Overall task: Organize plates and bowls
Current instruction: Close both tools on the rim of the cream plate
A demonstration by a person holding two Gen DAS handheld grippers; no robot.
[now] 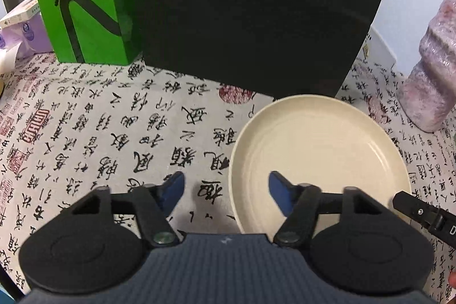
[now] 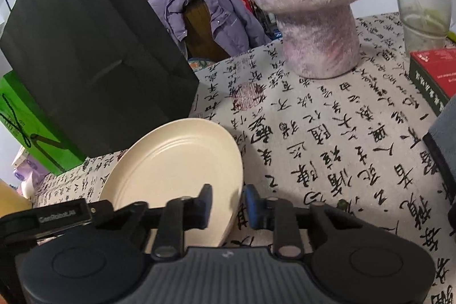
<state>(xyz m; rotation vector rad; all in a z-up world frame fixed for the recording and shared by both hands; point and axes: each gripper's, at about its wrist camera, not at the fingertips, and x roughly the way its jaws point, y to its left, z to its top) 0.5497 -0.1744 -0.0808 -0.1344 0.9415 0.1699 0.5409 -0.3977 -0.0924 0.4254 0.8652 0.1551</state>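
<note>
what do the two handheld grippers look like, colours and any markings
Both look alike: the left gripper and right gripper have a ribbed dark grey body, two round black discs at the sides, black linkage arms with silver pivot screws, and blue finger pads. A black bar beside the right gripper carries small white lettering, too blurred to read surely.

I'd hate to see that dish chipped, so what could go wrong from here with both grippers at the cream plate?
1. The right gripper straddles only the thin rim of the cream plate; so shallow a bite might slip.
2. The left gripper straddles the opposite rim, jaws still apart; uneven pulls could tip the plate.
3. The black bag and the pink vase stand close, easily knocked.
</note>
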